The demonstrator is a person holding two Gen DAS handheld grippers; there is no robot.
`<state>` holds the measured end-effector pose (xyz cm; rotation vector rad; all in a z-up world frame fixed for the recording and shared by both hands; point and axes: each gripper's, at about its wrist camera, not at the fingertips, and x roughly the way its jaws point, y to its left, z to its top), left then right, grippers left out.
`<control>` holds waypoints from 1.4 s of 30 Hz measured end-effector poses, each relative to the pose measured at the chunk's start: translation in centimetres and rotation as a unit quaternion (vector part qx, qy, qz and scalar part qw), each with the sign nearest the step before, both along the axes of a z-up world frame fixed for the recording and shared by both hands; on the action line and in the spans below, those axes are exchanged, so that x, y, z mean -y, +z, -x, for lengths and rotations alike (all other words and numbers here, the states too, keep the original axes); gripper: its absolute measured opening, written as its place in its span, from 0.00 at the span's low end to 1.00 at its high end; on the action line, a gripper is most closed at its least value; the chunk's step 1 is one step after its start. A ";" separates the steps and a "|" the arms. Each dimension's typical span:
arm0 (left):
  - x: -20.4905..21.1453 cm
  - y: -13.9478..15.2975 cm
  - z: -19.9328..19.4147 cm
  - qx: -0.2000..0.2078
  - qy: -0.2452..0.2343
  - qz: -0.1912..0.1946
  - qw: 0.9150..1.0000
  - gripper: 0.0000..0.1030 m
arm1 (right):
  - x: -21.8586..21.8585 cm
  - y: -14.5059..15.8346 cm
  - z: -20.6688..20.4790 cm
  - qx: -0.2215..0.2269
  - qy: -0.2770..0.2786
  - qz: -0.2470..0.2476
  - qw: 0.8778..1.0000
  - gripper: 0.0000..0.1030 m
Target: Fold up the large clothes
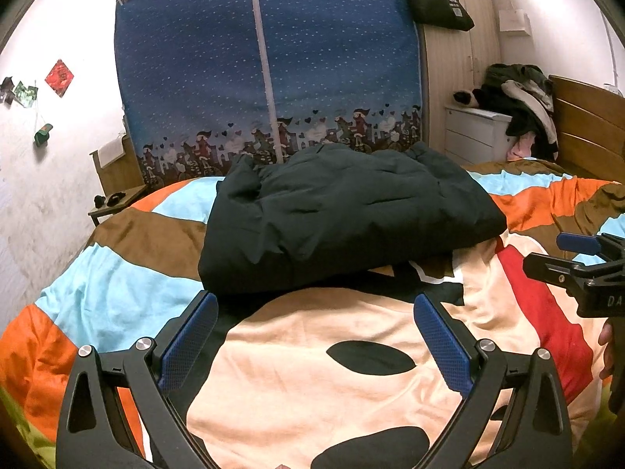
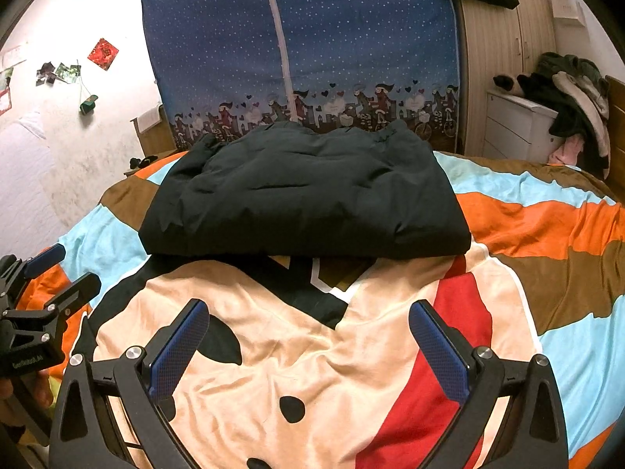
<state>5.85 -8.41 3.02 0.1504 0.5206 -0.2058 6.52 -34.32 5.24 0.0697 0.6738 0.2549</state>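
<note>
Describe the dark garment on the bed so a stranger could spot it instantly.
Start at the bed with the striped orange, blue and brown cover. On it, before the starry blue wardrobe, lies the folded dark puffy jacket. Unlike the heaped clothes on the white drawers, it forms one neat rectangular bundle.

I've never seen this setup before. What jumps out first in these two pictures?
A dark padded jacket, folded into a thick bundle, lies in the middle of the bed on a bright striped cartoon bedspread. Close to each camera, blue-padded fingers stand wide apart, holding nothing. Behind the bed rises a blue fabric wardrobe.
</note>
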 end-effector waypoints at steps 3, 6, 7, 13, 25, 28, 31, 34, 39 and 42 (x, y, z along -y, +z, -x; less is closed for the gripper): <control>0.0 0.0 0.0 0.000 -0.001 0.000 1.000 0.96 | 0.0 0.0 0.0 0.000 0.000 0.000 1.000 1.00; 0.2 -0.1 0.0 0.000 0.000 0.000 1.000 0.96 | 0.0 0.0 -0.1 0.000 0.000 -0.001 1.000 1.00; 0.2 -0.1 0.0 0.000 0.000 0.000 1.000 0.96 | 0.0 0.0 -0.1 0.000 0.001 0.000 1.000 1.00; 0.1 -0.1 0.0 -0.001 -0.001 -0.001 1.000 0.96 | 0.0 0.0 -0.1 -0.001 0.001 -0.001 1.000 1.00; 0.3 -0.1 0.0 -0.001 -0.001 -0.001 1.000 0.96 | 0.0 0.0 0.0 -0.002 0.001 -0.001 1.000 1.00; 0.3 -0.1 0.0 0.000 -0.001 0.000 1.000 0.96 | 0.0 -0.1 0.0 -0.002 0.000 -0.002 1.000 1.00; 0.3 -0.1 0.0 -0.001 -0.001 -0.001 1.000 0.96 | 0.0 -0.1 0.0 -0.001 0.000 -0.002 1.000 1.00; 0.3 -0.1 0.0 -0.002 -0.001 -0.001 1.000 0.96 | 0.0 -0.1 0.0 -0.002 0.000 -0.002 1.000 1.00; 0.3 -0.2 0.0 -0.007 -0.001 0.001 1.000 0.96 | 0.0 -0.1 0.0 -0.002 0.000 -0.002 1.000 1.00; 0.2 -0.7 0.3 -0.012 0.003 -0.007 1.000 0.96 | 0.0 -0.1 0.0 -0.002 -0.001 -0.002 1.000 1.00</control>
